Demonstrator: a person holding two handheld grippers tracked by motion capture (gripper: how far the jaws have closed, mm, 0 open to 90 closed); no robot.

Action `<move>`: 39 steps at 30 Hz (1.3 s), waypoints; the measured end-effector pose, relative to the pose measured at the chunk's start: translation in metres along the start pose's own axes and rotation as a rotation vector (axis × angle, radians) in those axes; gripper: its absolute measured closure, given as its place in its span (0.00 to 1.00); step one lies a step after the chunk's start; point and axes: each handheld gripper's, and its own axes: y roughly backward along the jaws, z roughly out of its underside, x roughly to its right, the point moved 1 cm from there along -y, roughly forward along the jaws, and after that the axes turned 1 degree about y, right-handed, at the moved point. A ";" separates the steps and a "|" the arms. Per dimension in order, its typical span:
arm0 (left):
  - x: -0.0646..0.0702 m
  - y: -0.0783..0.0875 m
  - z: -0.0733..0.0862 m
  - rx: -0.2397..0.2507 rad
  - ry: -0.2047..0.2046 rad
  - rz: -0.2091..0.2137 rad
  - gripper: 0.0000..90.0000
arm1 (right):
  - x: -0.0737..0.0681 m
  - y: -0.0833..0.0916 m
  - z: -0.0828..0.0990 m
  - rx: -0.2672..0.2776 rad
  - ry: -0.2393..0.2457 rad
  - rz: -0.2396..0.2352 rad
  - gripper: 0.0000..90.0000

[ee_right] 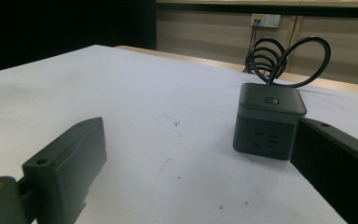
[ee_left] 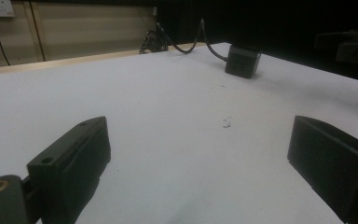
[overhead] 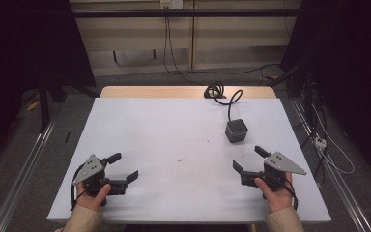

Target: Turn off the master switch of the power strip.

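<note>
A dark grey plastic cube-shaped power socket (overhead: 236, 130) sits upright on the white table (overhead: 164, 130), right of centre toward the far edge, a small button on its top face and outlet slots on its side. Its black cable (overhead: 221, 93) coils behind it at the table's far rim. The left gripper (overhead: 124, 168) and right gripper (overhead: 247, 158) rest near the front edge, jaws spread wide, holding nothing; the cube stands just beyond the right one.

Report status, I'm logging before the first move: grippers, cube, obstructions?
Left gripper open, empty. Right gripper open, empty, short of the cube socket. Cube upright on table, cable trailing back. Nothing between.
</note>
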 end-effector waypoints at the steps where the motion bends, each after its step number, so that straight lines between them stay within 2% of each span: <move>1: 0.000 0.000 0.000 0.001 0.001 0.001 0.06 | 0.001 -0.001 -0.001 -0.004 0.002 0.003 0.04; 8: 0.000 0.000 0.000 0.000 0.003 0.001 0.06 | 0.003 -0.010 -0.003 -0.020 0.011 0.004 0.04; 27: 0.000 0.000 0.000 0.002 0.002 0.001 0.06 | 0.009 -0.025 -0.010 -0.051 0.000 0.011 0.06; 39: 0.000 -0.001 0.000 0.001 -0.005 0.000 0.06 | 0.013 -0.030 -0.014 -0.048 -0.001 0.029 0.08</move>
